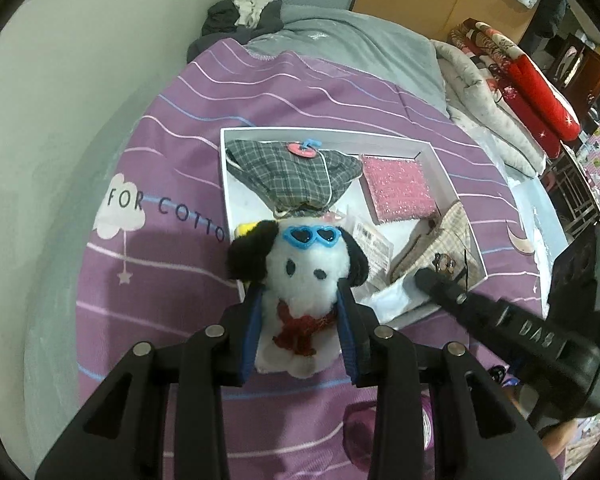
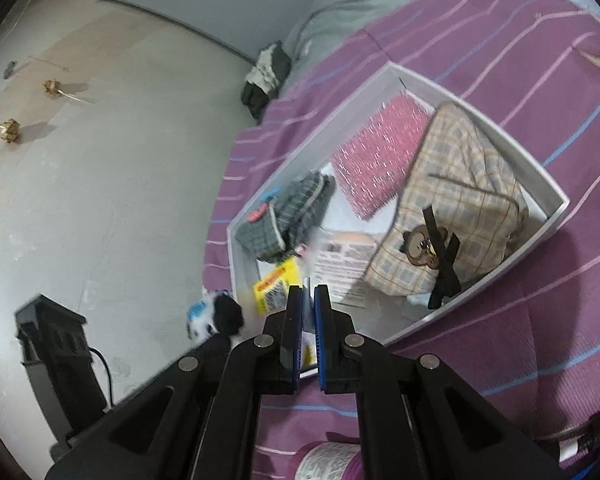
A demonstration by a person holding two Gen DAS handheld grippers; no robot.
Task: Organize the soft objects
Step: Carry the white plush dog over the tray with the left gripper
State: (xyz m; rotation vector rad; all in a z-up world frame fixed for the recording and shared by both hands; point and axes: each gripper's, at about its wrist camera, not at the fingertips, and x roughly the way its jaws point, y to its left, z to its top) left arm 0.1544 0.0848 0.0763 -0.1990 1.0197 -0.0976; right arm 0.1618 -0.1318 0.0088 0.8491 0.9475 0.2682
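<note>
Mostly packed already, grey plaid pouch (image 1: 292, 176), pink pad (image 1: 398, 192) and beige bag (image 2: 456, 200) in white box (image 1: 440, 160) mid-frame; left gripper (image 1: 300, 304) clamping plush dog (image 1: 300, 276) (last stray, seemingly), right gripper (image 2: 308, 304) pinched nearly closed, whether gripping anything unclear.

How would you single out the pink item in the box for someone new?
On the purple striped bedspread sits a shallow white box. Inside, between the grey plaid pouch and the beige checked pouch, lies a flat pink pad. It alone is pink, square and glittery.
</note>
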